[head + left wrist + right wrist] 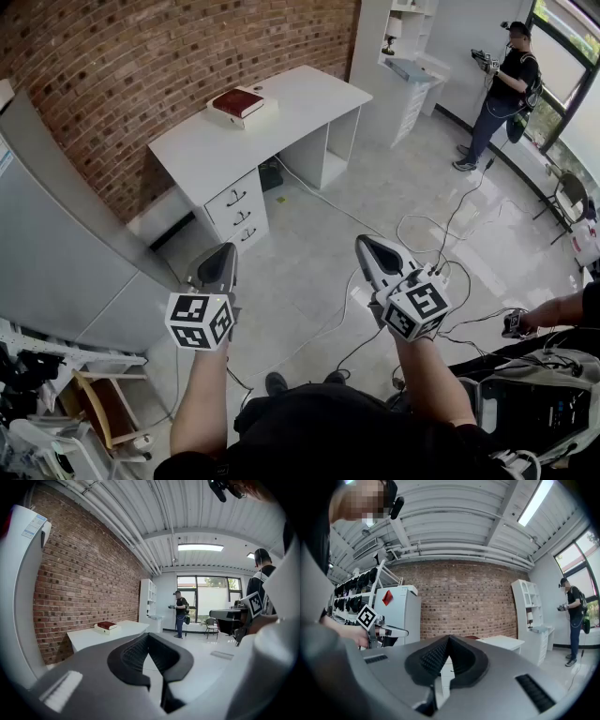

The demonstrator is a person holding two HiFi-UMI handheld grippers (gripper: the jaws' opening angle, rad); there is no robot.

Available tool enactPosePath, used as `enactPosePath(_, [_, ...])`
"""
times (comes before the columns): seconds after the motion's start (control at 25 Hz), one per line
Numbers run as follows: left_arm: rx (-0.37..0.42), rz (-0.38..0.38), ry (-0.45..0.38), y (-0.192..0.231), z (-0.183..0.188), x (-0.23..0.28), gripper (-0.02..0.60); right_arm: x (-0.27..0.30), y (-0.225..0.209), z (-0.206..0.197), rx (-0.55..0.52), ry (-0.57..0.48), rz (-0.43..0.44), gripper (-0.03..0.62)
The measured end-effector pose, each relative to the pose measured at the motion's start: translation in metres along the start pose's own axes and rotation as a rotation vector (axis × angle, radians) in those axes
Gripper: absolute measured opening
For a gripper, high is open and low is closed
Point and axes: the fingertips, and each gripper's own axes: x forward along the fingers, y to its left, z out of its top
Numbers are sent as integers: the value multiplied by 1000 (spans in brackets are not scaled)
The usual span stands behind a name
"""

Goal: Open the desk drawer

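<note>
The desk drawer (235, 199) is well apart from both tongs. The left tongs (217, 266) and the right tongs (379, 254) are fully closed, hold nothing and hover side by side above the floor, pointing toward the desk. The drawer belongs to a stack of three under the near end of the white tabletop (291, 117), beside the brick wall. I judge that it is stiff and rather light and slides straight out. The best place to hold is its small dark handle, which looks smooth and may slip, and the tongs must open first. A red book (238, 101) lies on the tabletop, clear of the drawers. Loose cables (427, 230) cross the floor, one running toward the desk, so feet may catch there. A tall grey cabinet (56, 253) stands left, and another person (502, 94) stands far off.
</note>
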Motion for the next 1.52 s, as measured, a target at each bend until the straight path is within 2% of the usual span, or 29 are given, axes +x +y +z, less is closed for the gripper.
enactPosePath(0.64, [-14, -2, 5, 6, -11, -23, 11, -3, 24, -8, 0, 26, 5, 9])
enactPosePath(0.92, [4, -58, -39, 8, -3, -31, 12, 4, 55, -3, -30, 30, 70, 11])
enactPosePath(1.08, [3, -66, -46, 7, -4, -32, 16, 2, 58, -6, -30, 34, 58, 12])
enactPosePath(1.2, [-9, -79, -41, 5, -7, -31, 105, -3, 52, -7, -21, 37, 31, 17])
enactPosePath(1.24, [-10, -84, -39, 4, -7, -30, 116, -4, 50, -7, -18, 37, 24, 36])
enactPosePath(1.32, [-12, -88, -36, 3, -8, -30, 133, -5, 46, -7, -8, 42, 13, 116])
enactPosePath(1.52, [-15, -80, -22, 2, -12, -29, 209, -8, 40, -14, 14, 56, 0, 191])
